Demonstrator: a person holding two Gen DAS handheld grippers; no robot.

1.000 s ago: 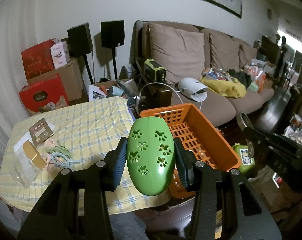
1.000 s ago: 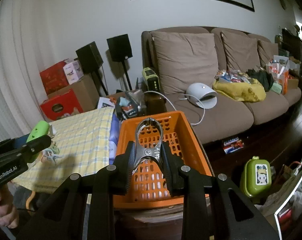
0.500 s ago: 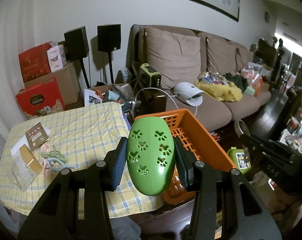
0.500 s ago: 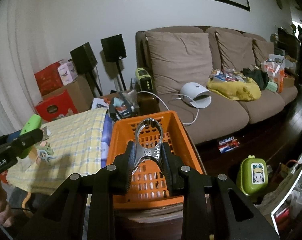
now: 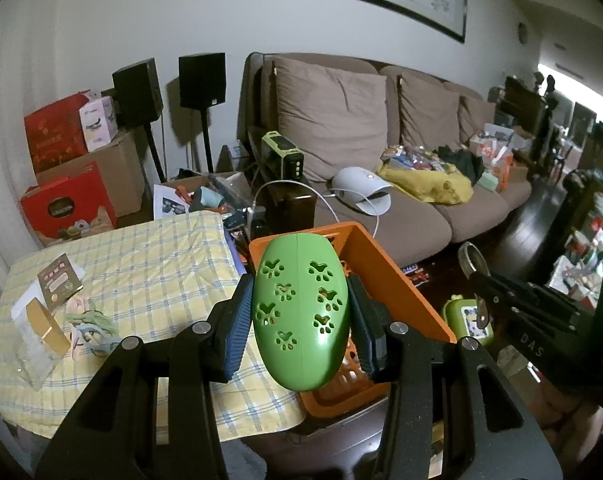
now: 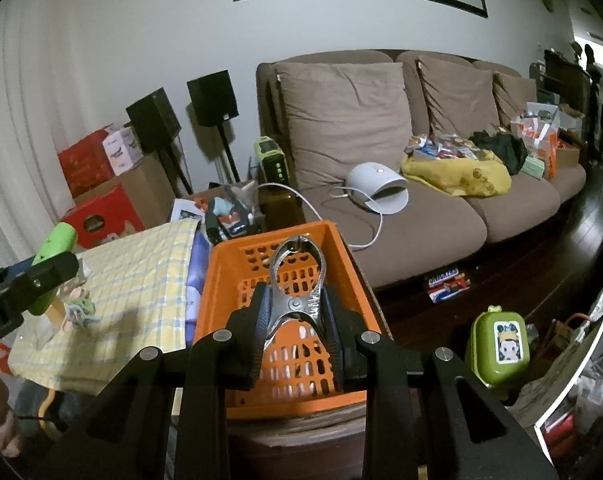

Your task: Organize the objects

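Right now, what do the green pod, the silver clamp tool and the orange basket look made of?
Green pod: likely glossy moulded plastic, with a seam and paw-shaped cutouts. Silver clamp tool: apparently polished metal, bright reflections. Orange basket: matte plastic, perforated walls.

Each camera sits close behind its own gripper, looking forward and somewhat downward along the fingers; the left view faces the checked table and the orange basket; the right view looks over the basket toward the sofa; both share basket, table and sofa.

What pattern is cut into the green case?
Paw-print cutouts across the green case; clearest in the left wrist view.
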